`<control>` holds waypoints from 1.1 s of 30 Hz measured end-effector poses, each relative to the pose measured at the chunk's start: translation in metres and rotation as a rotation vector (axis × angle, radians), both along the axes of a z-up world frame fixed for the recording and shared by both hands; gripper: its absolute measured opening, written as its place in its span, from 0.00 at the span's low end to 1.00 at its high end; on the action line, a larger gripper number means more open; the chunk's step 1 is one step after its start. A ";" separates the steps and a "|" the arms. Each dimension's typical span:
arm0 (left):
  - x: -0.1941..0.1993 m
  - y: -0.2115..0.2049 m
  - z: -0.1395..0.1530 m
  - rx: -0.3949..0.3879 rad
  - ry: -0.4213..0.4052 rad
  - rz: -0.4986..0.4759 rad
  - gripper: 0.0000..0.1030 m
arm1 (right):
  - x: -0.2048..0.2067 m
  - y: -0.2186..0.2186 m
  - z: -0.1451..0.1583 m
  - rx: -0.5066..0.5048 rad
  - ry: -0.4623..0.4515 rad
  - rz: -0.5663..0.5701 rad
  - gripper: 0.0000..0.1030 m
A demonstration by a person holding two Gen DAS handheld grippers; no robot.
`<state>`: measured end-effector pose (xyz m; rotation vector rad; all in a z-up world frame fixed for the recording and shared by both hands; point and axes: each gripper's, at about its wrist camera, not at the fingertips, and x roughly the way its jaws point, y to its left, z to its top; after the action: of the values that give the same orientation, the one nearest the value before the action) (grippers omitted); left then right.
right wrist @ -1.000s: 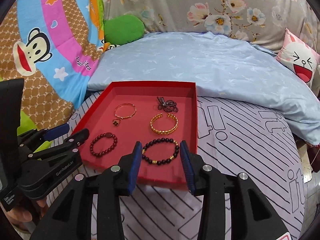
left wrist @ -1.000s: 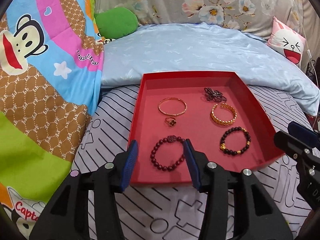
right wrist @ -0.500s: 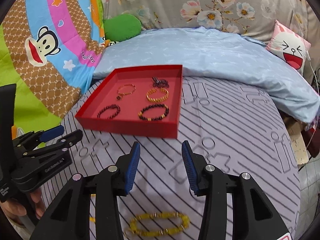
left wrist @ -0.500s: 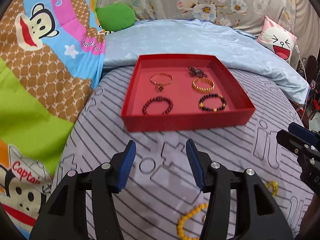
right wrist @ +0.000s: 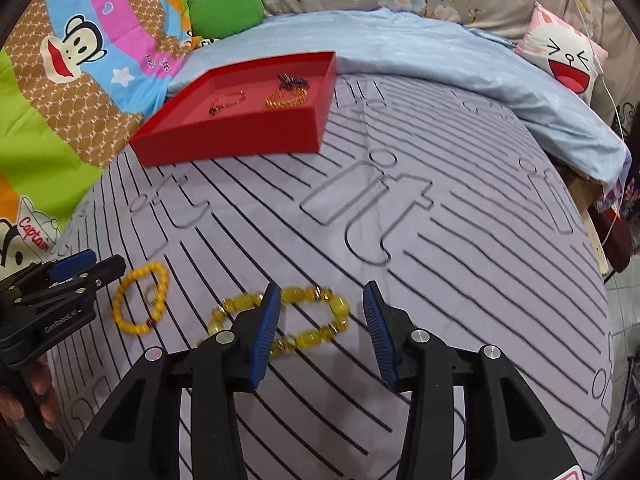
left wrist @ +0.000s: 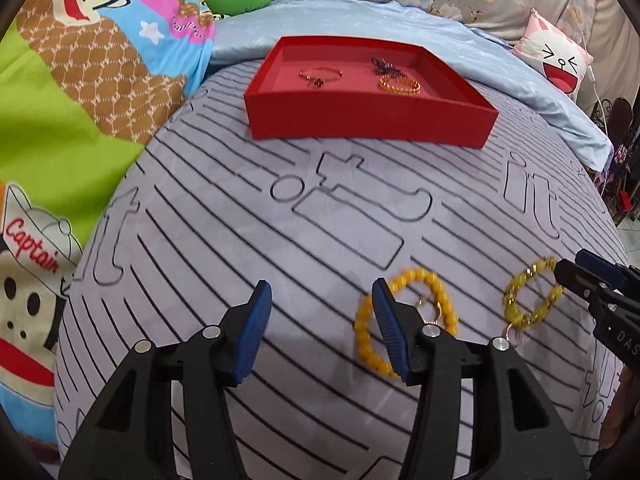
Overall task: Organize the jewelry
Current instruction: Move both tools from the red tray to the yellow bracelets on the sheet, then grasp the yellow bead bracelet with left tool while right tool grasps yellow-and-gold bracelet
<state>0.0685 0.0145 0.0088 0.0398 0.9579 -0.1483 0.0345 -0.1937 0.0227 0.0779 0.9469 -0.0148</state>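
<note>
**Two yellow bracelets on the bed, both grippers right over them**

Two yellow bead bracelets are out on the striped grey bed cover point(left wrist: 224, 240), well on the near side of the red tray point(left wrist: 368, 124). I'll use the tray as my landmark here.

The round-bead yellow bracelet point(left wrist: 436, 292) lies nearer the tray's left end, and the chunky yellow bracelet point(right wrist: 312, 320) with gold spacers lies just beside it, more toward the tray's right end.

My left gripper point(left wrist: 322, 328) has its fingers apart with nothing between them, having just opened a bit wider. Its right finger sits in front of the round-bead bracelet's left side; I can't tell whether it touches.

My right gripper point(right wrist: 320, 330) also has its fingers apart, not pressing on anything. In its own camera the chunky bracelet's right half shows in the gap between them, while the left finger covers part of the loop.

Inside the tray I can make out a thin gold bangle point(left wrist: 320, 74), a thick gold bangle point(left wrist: 400, 86), and a dark beaded piece point(left wrist: 386, 65) behind that one. The front wall hides anything closer.
</note>
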 end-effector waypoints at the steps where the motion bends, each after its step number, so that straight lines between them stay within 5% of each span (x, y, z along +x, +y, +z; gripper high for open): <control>1: -0.001 0.000 -0.002 0.001 0.004 0.000 0.48 | -0.001 -0.001 -0.004 0.001 0.006 -0.002 0.41; 14: -0.009 -0.007 -0.010 0.022 -0.023 -0.016 0.48 | 0.002 0.007 -0.015 -0.052 0.003 0.010 0.40; 18: -0.010 -0.009 -0.010 0.023 -0.031 -0.028 0.46 | 0.004 0.009 -0.015 -0.055 -0.007 0.014 0.30; 21: -0.011 -0.012 -0.009 0.019 -0.036 -0.046 0.37 | 0.005 0.008 -0.015 -0.047 -0.007 0.017 0.19; 25: -0.010 -0.014 -0.007 -0.008 -0.026 -0.086 0.07 | 0.006 0.010 -0.014 -0.037 -0.001 0.028 0.09; 33: -0.014 -0.014 0.011 -0.092 -0.020 -0.110 0.07 | 0.000 0.009 0.000 0.003 -0.022 0.030 0.09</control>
<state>0.0544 0.0003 0.0195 0.0092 0.9282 -0.2927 0.0342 -0.1842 0.0227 0.0664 0.9263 0.0150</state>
